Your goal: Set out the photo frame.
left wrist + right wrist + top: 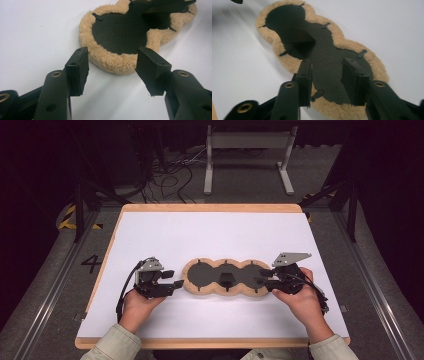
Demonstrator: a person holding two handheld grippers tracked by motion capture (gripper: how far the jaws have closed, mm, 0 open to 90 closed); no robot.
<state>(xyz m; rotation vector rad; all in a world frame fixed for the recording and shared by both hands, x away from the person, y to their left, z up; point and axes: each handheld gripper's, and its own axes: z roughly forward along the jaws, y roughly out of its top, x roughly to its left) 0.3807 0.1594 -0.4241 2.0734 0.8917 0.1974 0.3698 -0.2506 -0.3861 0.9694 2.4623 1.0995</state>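
Observation:
A flat pad of three joined round lobes lies on the white table; it has a tan fleece rim and a black centre. A small black flap stands up on its middle lobe. My left gripper is at the pad's left end, open. In the left gripper view the pad lies just beyond the left gripper, whose pads stand either side of the fleece rim without touching it. My right gripper is over the right lobe, open. In the right gripper view the right gripper hangs above the black centre of the pad, with nothing gripped.
The table's wooden edge runs along the back. Beyond it stand a white metal frame and loose cables on the floor. White tabletop stretches behind and in front of the pad.

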